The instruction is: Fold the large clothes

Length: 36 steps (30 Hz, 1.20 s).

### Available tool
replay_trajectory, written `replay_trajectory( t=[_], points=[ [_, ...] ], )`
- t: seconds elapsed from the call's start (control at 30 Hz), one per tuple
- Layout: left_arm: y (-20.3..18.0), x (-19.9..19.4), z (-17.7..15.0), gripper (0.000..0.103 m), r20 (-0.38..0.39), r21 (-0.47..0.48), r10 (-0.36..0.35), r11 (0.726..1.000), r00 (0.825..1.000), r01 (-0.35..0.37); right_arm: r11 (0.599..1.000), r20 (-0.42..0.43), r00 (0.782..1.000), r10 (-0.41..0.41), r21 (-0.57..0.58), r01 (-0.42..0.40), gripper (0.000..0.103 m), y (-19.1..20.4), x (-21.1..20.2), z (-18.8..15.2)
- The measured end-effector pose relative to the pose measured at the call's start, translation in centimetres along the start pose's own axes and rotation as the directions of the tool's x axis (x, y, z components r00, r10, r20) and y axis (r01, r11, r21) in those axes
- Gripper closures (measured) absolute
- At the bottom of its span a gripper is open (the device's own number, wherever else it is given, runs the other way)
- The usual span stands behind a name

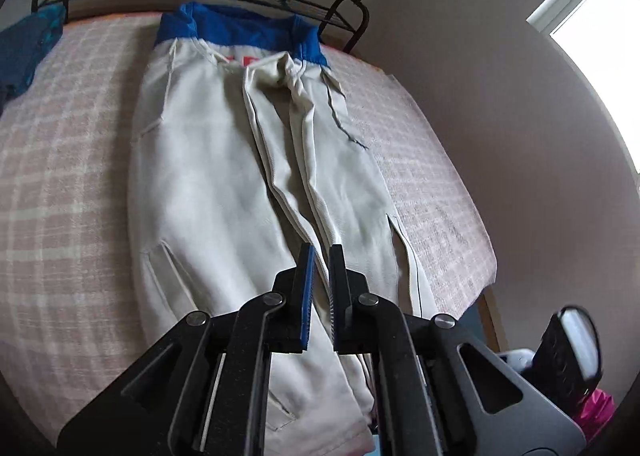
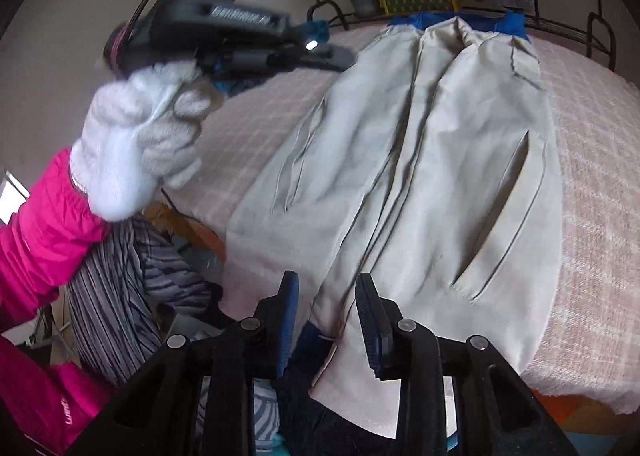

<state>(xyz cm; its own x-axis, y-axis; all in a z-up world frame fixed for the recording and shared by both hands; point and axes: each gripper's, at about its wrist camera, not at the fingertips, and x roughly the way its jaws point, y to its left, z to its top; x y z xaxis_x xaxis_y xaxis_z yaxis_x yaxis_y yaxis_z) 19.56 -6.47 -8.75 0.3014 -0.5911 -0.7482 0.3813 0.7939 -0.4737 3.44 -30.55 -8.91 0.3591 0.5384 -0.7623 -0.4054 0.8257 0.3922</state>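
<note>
My left gripper (image 1: 322, 256) has its fingers almost together, holding nothing. My right gripper (image 2: 328, 288) has its fingers apart, with nothing between them. The pale trousers (image 1: 224, 159) lie flat on the bed (image 1: 60, 175), their end hanging over the near edge.

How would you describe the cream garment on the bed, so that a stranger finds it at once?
Look at the bed with the pink checked cover. Lengthwise down its middle lies the cream garment. It alone has a bright blue band at its far end, unlike the teal cloth at the bed's corner.
</note>
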Motion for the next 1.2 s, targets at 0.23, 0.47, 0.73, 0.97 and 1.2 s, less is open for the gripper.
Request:
replay_trajectory(
  t=[0.23, 0.47, 0.73, 0.97, 1.2],
  points=[
    [-0.8, -6.6, 5.1, 0.1, 0.131, 0.103, 0.045, 0.993, 0.99, -0.058, 0.995, 0.149, 0.985, -0.081, 0.076, 0.07, 0.069, -2.0, -7.5, 7.5],
    [-0.8, -10.9, 14.5, 0.1, 0.248, 0.147, 0.071, 0.983, 0.966, -0.11, 0.99, 0.237, 0.962, -0.136, 0.075, 0.121, 0.069, -5.7, -12.1, 17.6],
    [0.1, -5.5, 22.9, 0.08, 0.233, 0.138, 0.015, 0.989, 0.972, -0.048, 0.951, 0.229, 0.924, -0.306, 0.119, 0.285, 0.067, -15.5, -7.1, 28.7],
    [-0.1, 8.9, 22.3, 0.08, 0.039, 0.2, -0.03, 0.979, 0.999, 0.021, 0.937, 0.106, 0.944, -0.311, 0.198, 0.287, 0.06, -25.5, 4.0, 34.7],
    [1.9, 18.6, 21.0, 0.08, -0.049, 0.266, 0.075, 0.962, 0.996, -0.059, 0.926, 0.041, 0.93, -0.366, 0.122, 0.358, 0.056, -29.7, 13.2, 39.9]
  ],
)
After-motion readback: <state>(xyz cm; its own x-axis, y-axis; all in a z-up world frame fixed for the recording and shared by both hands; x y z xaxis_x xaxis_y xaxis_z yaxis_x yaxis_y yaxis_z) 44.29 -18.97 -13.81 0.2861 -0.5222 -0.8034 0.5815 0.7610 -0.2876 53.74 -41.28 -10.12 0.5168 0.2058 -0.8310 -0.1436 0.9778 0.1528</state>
